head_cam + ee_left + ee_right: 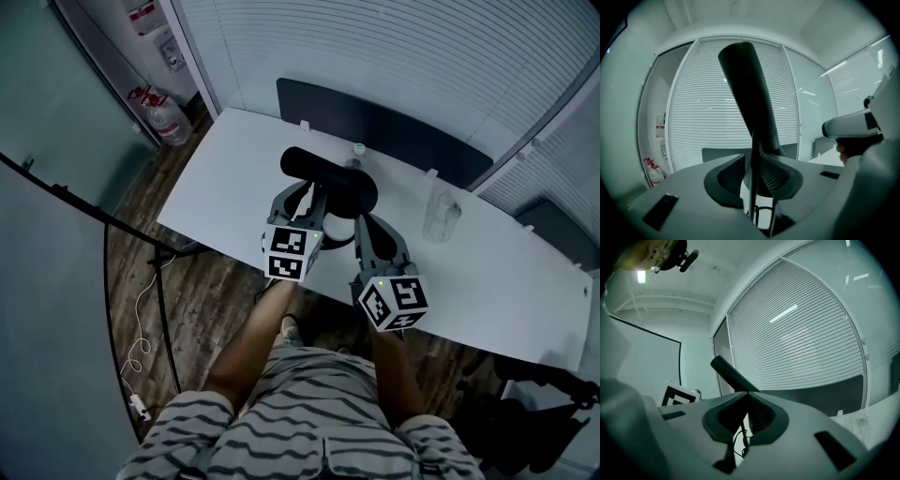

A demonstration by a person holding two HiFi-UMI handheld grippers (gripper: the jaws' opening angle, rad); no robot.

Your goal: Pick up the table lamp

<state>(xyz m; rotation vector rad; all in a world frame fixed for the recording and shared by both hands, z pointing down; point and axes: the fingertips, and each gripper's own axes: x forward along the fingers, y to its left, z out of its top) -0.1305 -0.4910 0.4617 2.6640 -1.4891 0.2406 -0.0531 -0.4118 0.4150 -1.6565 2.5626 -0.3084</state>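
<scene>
The table lamp stands near the front edge of the white table (234,187), with a dark tube-shaped head (328,178) and a white base (337,228). Both grippers reach in from the front. My left gripper (300,192) has the lamp's thin dark stem (753,187) between its pads. The stem lies against the right pad, and a sliver of white shows beside the left pad (731,176), so the jaws stand slightly open. The head (745,89) rises above them. My right gripper (373,230) (744,394) has its pads drawn together on the stem (740,430), with the head (731,373) slanting up-left beyond.
A clear bottle (441,214) stands on the table to the right of the lamp, with a small bottle (358,150) behind it. A dark panel (375,112) runs along the table's far edge, with blinds behind. On the wood floor are a water jug (169,120) and a thin stand (159,272).
</scene>
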